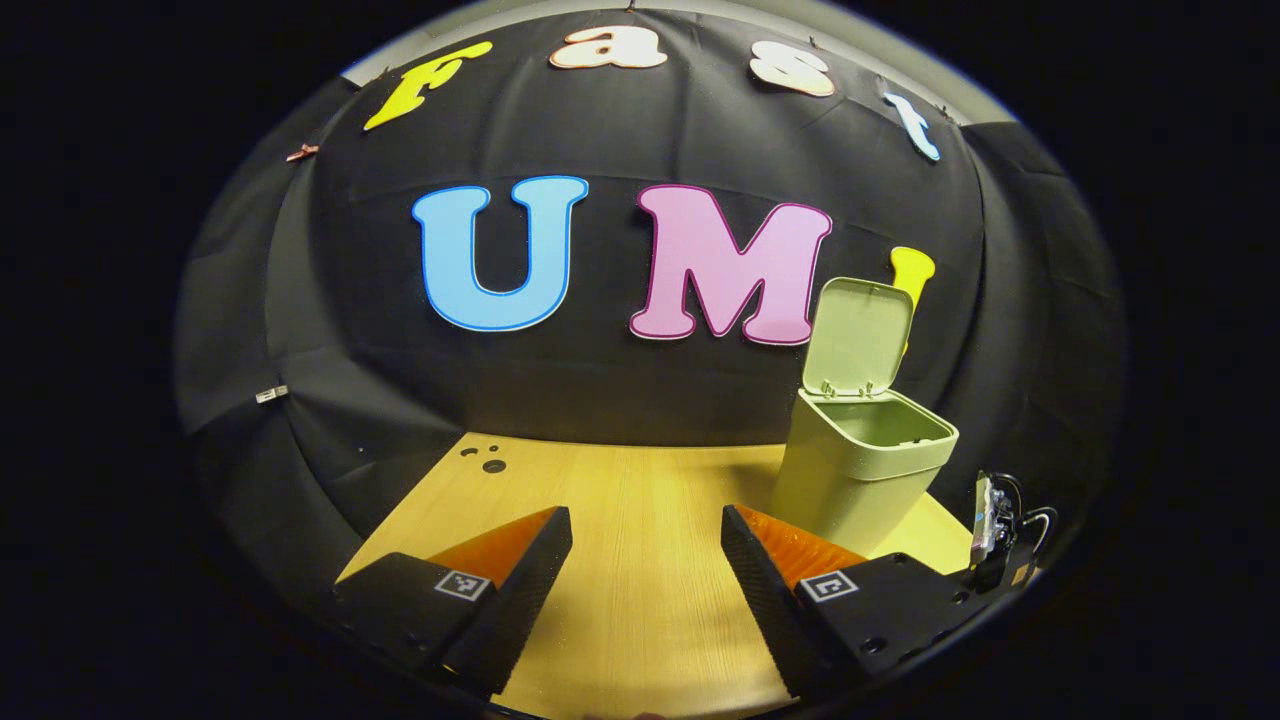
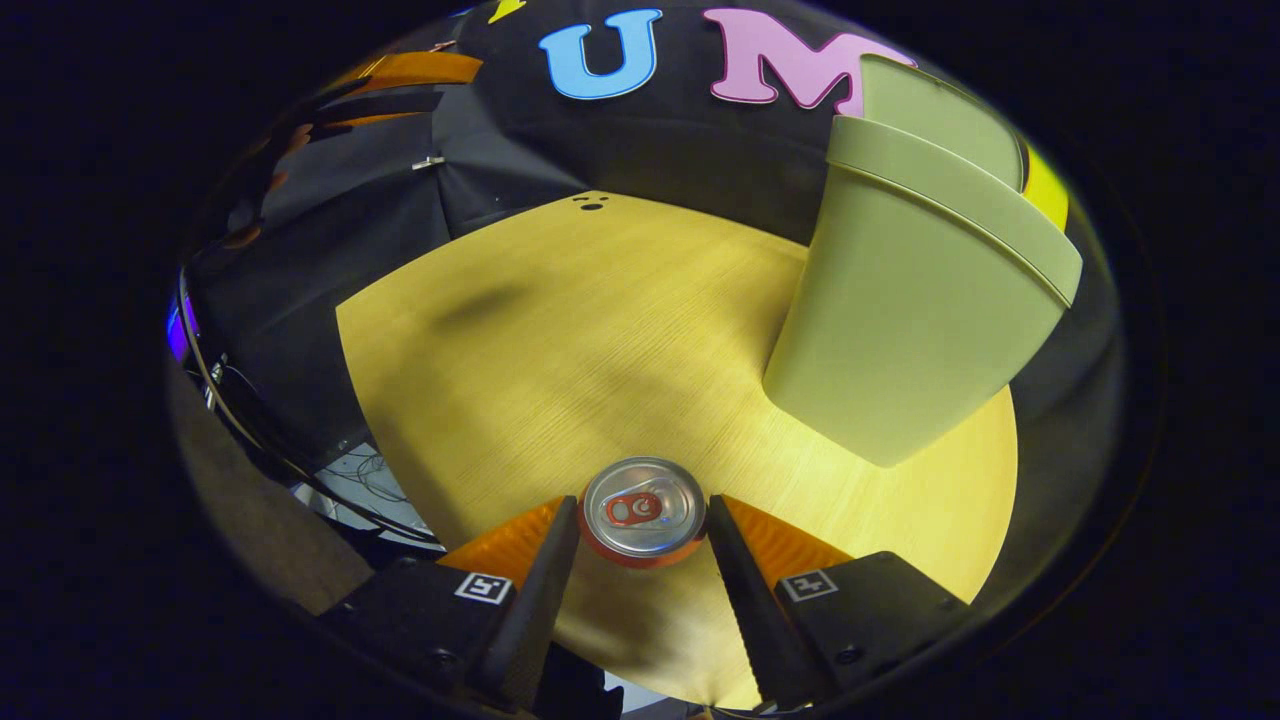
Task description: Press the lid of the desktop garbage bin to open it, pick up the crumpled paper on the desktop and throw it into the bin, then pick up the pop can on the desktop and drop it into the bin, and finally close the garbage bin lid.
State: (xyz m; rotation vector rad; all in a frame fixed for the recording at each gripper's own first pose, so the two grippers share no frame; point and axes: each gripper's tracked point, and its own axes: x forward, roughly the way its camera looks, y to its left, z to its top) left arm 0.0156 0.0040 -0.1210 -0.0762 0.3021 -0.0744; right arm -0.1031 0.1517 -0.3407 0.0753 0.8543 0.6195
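In the left gripper view, the pale green garbage bin (image 1: 860, 470) stands on the wooden desktop (image 1: 640, 520) at the right, its lid (image 1: 860, 335) raised upright. My left gripper (image 1: 645, 535) hovers open over bare wood to the left of the bin, nothing between its fingers. In the right gripper view, a pop can (image 2: 642, 510) with a silver top and red tab sits between the fingertips of my right gripper (image 2: 643, 520), and both fingers press on its sides. The bin (image 2: 920, 300) rises just beyond and to the right of the can.
Small dark holes (image 1: 490, 460) mark the desktop's far left corner. A small device with cables (image 1: 995, 520) sits at the table's right edge. Cables (image 2: 300, 460) hang off the table's left side in the right gripper view. The black cloth wall closes the back.
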